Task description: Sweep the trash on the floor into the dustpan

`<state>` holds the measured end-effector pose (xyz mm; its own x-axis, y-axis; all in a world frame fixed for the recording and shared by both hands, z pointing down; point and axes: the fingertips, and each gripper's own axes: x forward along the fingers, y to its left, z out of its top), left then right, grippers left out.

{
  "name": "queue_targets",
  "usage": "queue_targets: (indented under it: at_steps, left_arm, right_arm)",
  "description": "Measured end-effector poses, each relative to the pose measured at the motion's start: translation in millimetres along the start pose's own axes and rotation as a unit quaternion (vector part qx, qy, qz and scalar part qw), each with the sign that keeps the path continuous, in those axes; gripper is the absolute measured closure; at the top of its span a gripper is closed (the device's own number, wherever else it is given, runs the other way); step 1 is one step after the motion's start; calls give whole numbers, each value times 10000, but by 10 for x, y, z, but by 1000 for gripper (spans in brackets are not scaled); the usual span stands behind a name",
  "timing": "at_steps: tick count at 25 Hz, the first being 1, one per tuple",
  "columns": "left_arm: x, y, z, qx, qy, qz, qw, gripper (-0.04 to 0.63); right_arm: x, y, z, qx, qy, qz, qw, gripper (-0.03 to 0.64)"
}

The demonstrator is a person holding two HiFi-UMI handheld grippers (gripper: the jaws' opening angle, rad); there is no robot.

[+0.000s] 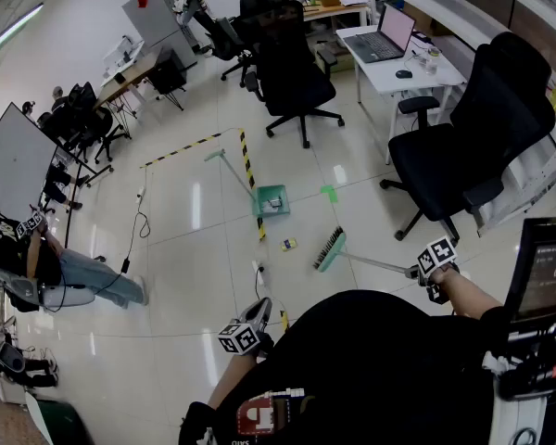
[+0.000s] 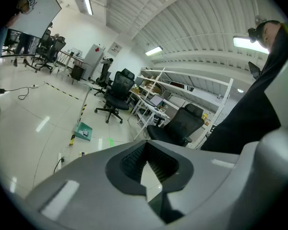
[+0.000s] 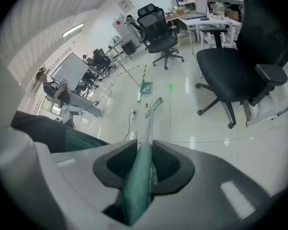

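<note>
A green dustpan [image 1: 271,199] stands on the white tiled floor, its long handle slanting up to the left; it also shows in the left gripper view [image 2: 83,131] and the right gripper view [image 3: 145,87]. A small yellow piece of trash [image 1: 288,245] lies on the floor between the dustpan and the green broom head [image 1: 330,249]. My right gripper [image 1: 435,267] [image 3: 145,150] is shut on the broom's handle, with the broom head [image 3: 154,104] resting on the floor ahead. The left gripper [image 1: 246,327] [image 2: 147,150] hangs low beside me, shut and holding nothing.
Black-and-yellow floor tape [image 1: 248,160] runs past the dustpan. A cable [image 1: 259,276] lies near the trash. A big black office chair [image 1: 463,151] stands right, another [image 1: 292,72] behind the dustpan. A desk with a laptop [image 1: 389,35] is at the back. A person [image 1: 69,276] sits at left.
</note>
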<state>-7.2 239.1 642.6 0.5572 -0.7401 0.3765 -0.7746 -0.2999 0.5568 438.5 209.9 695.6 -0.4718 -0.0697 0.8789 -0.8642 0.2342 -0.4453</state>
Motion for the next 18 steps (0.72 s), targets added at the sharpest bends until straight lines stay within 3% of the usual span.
queue_targets:
  at_steps: [12,18]
  left_arm:
    - [289,-451,-200,-67,21,14,10000,595]
    - [277,-430,-153,-66,99,112,9999,595]
  right_arm:
    - [-154,-235,63,-287,140,219,9993,525]
    - [-30,-204,229,-429,278,293,9983,525]
